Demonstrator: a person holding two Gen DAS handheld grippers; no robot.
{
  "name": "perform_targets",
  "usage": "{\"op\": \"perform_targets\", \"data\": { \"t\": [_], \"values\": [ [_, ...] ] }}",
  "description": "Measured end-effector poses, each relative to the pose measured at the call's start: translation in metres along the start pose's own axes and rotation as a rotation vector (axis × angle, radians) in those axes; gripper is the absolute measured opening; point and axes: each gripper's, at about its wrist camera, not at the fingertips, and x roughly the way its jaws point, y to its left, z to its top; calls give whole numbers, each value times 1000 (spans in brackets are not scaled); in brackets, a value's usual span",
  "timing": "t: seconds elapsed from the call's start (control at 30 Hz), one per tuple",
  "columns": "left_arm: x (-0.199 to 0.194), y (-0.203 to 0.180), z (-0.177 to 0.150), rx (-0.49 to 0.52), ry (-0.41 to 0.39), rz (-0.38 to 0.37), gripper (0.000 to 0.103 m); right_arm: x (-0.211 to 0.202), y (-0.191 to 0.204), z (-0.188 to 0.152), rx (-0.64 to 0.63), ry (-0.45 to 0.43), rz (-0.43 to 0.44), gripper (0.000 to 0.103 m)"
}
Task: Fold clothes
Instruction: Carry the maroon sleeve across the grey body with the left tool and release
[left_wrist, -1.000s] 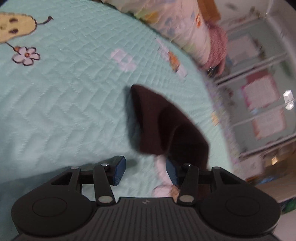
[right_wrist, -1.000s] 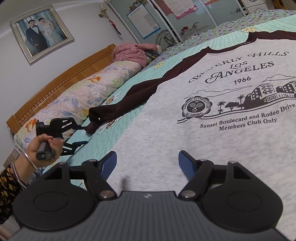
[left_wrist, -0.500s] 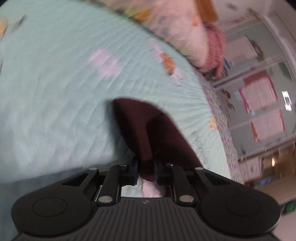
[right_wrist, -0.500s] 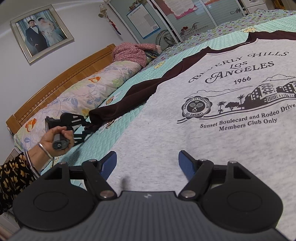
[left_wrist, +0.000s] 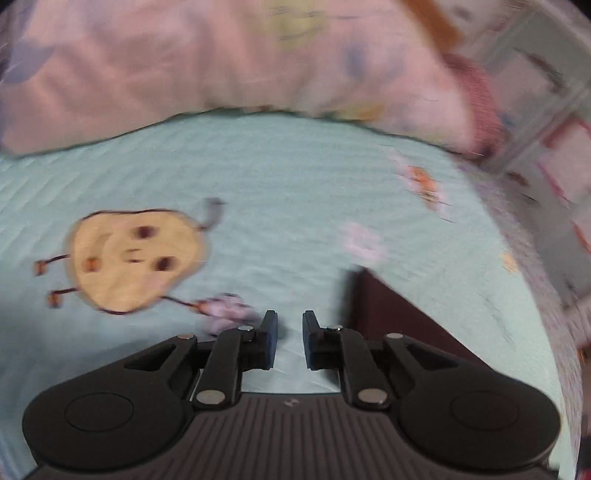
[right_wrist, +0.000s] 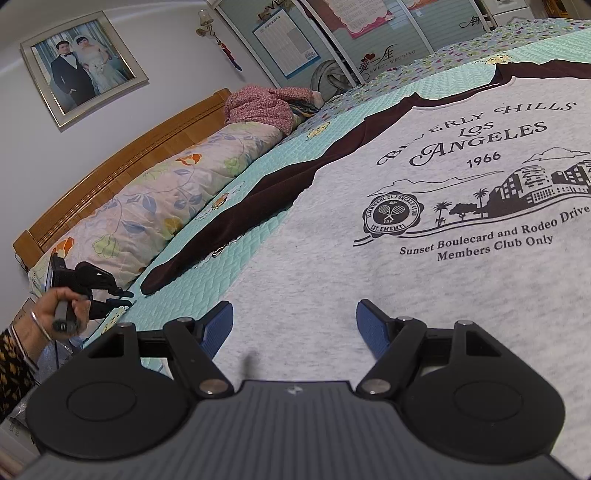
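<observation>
A grey sweatshirt (right_wrist: 406, 280) with dark print lies flat on the teal bedspread (right_wrist: 192, 295). Its maroon sleeve (right_wrist: 258, 206) stretches straight toward the lower left, ending at the cuff (right_wrist: 155, 282). My left gripper (right_wrist: 125, 299), held in a hand (right_wrist: 62, 314), hovers just left of that cuff. In the left wrist view its jaws (left_wrist: 290, 325) are closing to a narrow gap with only bedspread between them, and the sleeve (left_wrist: 399, 314) lies to their right. My right gripper (right_wrist: 295, 314) stands wide open over the sweatshirt's lower body, holding nothing.
A rolled floral quilt (right_wrist: 155, 206) runs along the wooden headboard (right_wrist: 110, 162), with a pink garment (right_wrist: 266, 107) at its far end. Wardrobe doors (right_wrist: 369, 37) stand beyond the bed. A cartoon patch (left_wrist: 133, 258) marks the bedspread left of the left gripper.
The left gripper's jaws narrowed around the sleeve's cuff, then drew away to the left without it. The sleeve went from bunched to straight and flat. The right gripper stayed put.
</observation>
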Motion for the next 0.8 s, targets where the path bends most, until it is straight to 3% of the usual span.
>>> {"op": "perform_targets", "data": {
  "t": [0.03,0.1,0.17,0.37,0.47,0.53,0.63,0.73,0.77,0.8],
  "values": [
    [0,-13,-4,51,-7,-41,14,0,0,0,0,0,0,75],
    [7,-40,-5,130,-1,-92,26,0,0,0,0,0,0,75],
    [14,-54,-6,142,4,-74,50,0,0,0,1,0,1,75],
    [8,-36,-23,-4,15,52,53,0,-1,0,5,-4,6,75],
    [5,-11,-38,-195,55,0,55,0,-2,0,8,-5,9,75],
    [10,-5,-42,-244,49,-4,56,0,-2,0,7,-5,9,75],
    [19,-8,-41,-274,6,-67,68,0,-2,0,7,-5,9,75],
    [26,-5,-41,-326,-26,-122,68,-1,-2,0,7,-6,9,75],
    [29,-4,-41,-338,-32,-140,58,-1,-2,0,7,-6,9,75],
    [31,-3,-41,-343,-31,-155,41,-1,-2,0,7,-5,8,75]
  ]
}}
